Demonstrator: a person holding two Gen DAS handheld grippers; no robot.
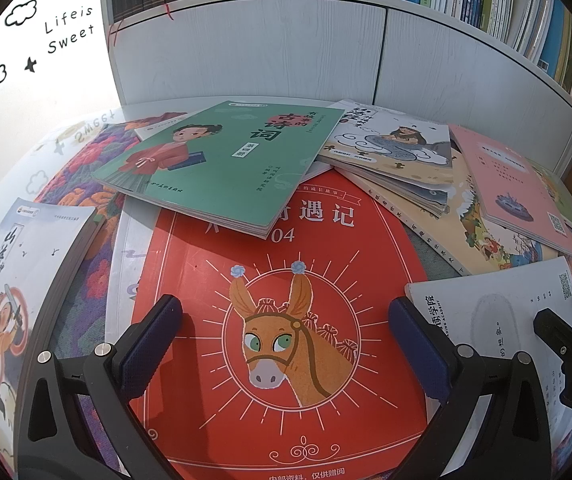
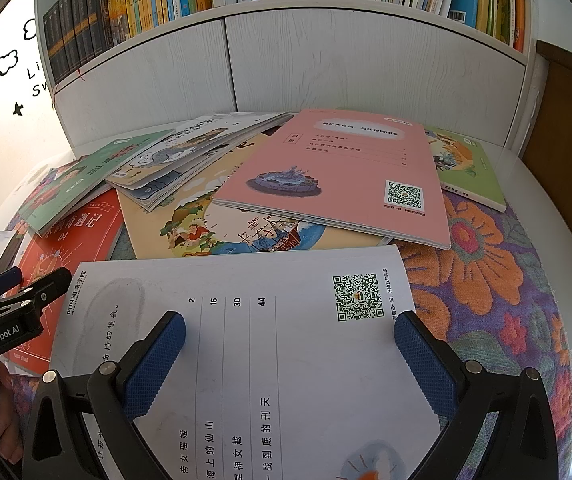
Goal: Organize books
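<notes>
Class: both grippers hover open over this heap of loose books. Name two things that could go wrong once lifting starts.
1. The green book lies on the red donkey book; pulling the red one first could tip it off.
2. The pink book overhangs the stack beneath and may slide if that shifts.

A white bookcase (image 2: 326, 64) stands behind the round surface (image 2: 558, 200); the sunlit wall (image 1: 46, 92) carries cloud decals, perhaps stickers.

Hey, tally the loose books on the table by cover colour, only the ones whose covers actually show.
Red book: 1
Dark green book: 1
Light green book: 1
Pink book: 1
Cream picture book: 1
White books: 3
Total: 8, with a few more buried underneath that I cannot count.
</notes>
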